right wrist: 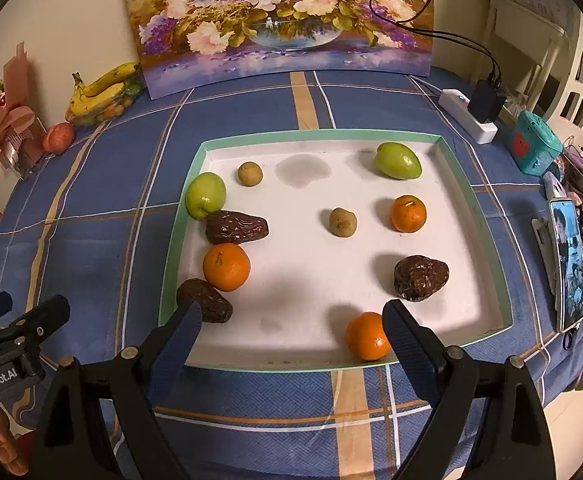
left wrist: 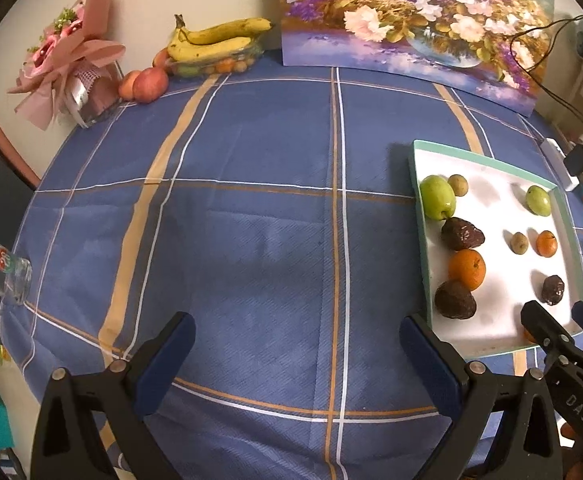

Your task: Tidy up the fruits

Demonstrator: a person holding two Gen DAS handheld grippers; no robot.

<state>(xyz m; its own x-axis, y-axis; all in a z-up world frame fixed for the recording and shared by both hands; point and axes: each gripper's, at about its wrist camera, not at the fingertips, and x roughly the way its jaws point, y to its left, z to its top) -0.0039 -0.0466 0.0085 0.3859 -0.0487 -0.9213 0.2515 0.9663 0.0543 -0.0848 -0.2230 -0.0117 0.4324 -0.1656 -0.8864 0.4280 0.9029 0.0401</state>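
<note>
A white tray with a teal rim (right wrist: 371, 134) holds several fruits on the blue checked tablecloth. Along its left side lie a green apple (right wrist: 205, 195), a small tan fruit (right wrist: 249, 173), a dark wrinkled fruit (right wrist: 236, 227), an orange (right wrist: 226, 267) and another dark fruit (right wrist: 207, 301). To the right lie a green fruit (right wrist: 397, 161), a tan fruit (right wrist: 342, 222), an orange (right wrist: 408, 213) and a dark fruit (right wrist: 421, 278). A third orange (right wrist: 367, 336) sits by the near rim. My right gripper (right wrist: 291, 332) is open and empty over the near rim. My left gripper (left wrist: 297, 344) is open and empty over bare cloth, left of the tray (left wrist: 418, 216).
Bananas on a fruit bowl (left wrist: 215, 40), peaches (left wrist: 149, 84) and a pink bouquet (left wrist: 67, 52) stand at the far left. A flower painting (right wrist: 287, 20) leans on the wall. A glass mug (left wrist: 3, 276) lies at the left edge. A power strip (right wrist: 467, 116), teal box (right wrist: 533, 148) and phone (right wrist: 569, 264) sit right.
</note>
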